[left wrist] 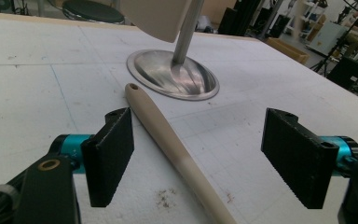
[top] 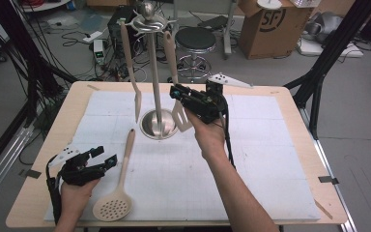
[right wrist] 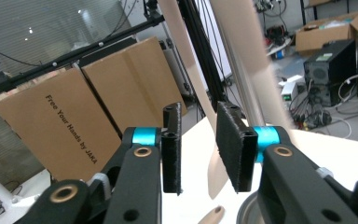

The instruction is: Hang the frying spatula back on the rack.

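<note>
A metal utensil stand point(top: 158, 126) rises from the middle of the white mat. From its top ring hang a beige spatula point(top: 131, 67) on the left and a beige slotted turner point(top: 179, 116) on the right. A beige skimmer point(top: 118, 191) lies flat at the front left. My left gripper point(top: 101, 157) rests low beside the skimmer's handle point(left wrist: 168, 140), which runs between its wide-open jaws without touching the pads point(left wrist: 109, 154). My right gripper point(top: 175, 92) is held up next to the turner's handle. Its jaws stand a narrow gap apart point(right wrist: 198, 149) with nothing pinched; the hanging spatula point(right wrist: 200, 93) is visible beyond them.
The mat point(top: 270, 159) covers most of a wooden table point(top: 84, 92). Behind the table stand a black stool point(top: 195, 41), a cardboard box point(top: 265, 24), a computer tower point(top: 118, 21) and floor cables. Black frame posts point(top: 328, 53) flank both sides.
</note>
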Motion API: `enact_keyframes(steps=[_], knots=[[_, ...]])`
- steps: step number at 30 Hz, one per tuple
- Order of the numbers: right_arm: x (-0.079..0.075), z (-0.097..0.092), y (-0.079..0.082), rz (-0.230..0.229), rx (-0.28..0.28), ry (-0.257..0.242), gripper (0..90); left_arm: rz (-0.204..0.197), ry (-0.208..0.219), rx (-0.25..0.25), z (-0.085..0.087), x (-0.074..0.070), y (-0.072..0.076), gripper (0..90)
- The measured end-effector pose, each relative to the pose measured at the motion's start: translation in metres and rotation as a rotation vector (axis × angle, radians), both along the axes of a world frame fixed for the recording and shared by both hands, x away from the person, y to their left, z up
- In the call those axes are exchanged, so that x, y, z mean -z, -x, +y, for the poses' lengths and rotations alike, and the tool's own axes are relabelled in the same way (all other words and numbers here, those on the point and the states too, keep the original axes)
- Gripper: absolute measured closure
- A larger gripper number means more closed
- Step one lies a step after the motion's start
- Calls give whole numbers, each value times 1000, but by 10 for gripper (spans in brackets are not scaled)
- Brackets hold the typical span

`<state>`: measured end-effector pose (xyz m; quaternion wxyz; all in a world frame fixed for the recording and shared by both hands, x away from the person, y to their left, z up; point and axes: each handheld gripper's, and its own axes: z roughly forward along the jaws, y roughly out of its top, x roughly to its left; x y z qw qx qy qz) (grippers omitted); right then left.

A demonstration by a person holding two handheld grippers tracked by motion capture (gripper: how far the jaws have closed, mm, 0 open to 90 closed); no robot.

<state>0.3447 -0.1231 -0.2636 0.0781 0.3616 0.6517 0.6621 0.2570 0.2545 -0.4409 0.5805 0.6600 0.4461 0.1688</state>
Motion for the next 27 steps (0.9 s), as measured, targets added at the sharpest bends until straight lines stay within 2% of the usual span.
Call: enact_keyframes(steps=[6, 11, 17, 20, 27], knots=[[-7, 0, 1, -30, 2, -26, 785, 0, 2, -1, 0, 0, 0, 259], [-12, 0, -1, -30, -2, -48, 785, -2, 0, -4, 0, 0, 0, 260], [-13, -5, -4, -25, 1, -96, 781, -2, 2, -5, 0, 0, 0, 260], [-14, -8, -5, -26, 3, -136, 780, -3, -3, -3, 0, 0, 0, 259], [-17, -13, -8, -37, 10, -180, 786, 2, -1, -3, 0, 0, 0, 259]])
